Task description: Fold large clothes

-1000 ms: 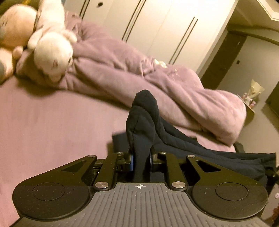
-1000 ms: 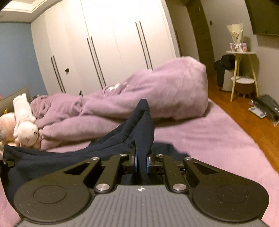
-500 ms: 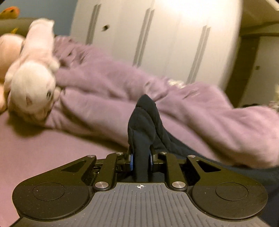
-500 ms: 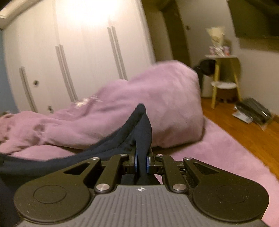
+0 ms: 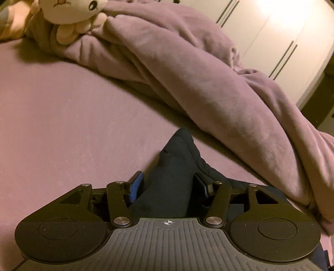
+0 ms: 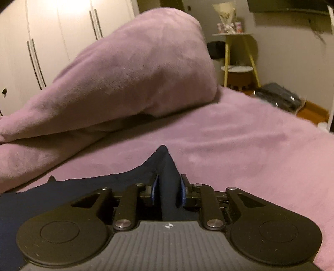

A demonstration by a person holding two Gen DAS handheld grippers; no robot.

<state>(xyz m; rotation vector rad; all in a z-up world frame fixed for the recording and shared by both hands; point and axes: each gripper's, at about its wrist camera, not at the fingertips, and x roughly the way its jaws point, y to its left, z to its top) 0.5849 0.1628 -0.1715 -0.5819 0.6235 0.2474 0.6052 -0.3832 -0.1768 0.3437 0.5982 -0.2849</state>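
Bed (image 5: pixel 62 125) fills both views, covered in a mauve short-pile fleece sheet, smooth and flat. Long bunched duvet (image 5: pixel 198 83) in the same mauve fleece lies across the far side, soft rounded folds; in the right wrist view its end forms a fat rounded hump. White flat-front wardrobe (image 6: pixel 52 41) with slim vertical bar handles behind it. Yellow-legged side table (image 6: pixel 235 52) by the far wall, wood floor under it. Cream plush toy (image 5: pixel 68 12) rests on the duvet's far end.

Dark navy garment (image 6: pixel 83 187), matte knit, lies on the sheet right at the claws, each gripped corner standing up as a pointed peak.

Left claw (image 5: pixel 169 185): jaws have just been opening, now spread, blue pads clear of the fabric fold standing between them. Right claw (image 6: pixel 168 189): jaws have just been opening too, a narrow gap, fabric fold between the pads; can't tell whether they touch it.
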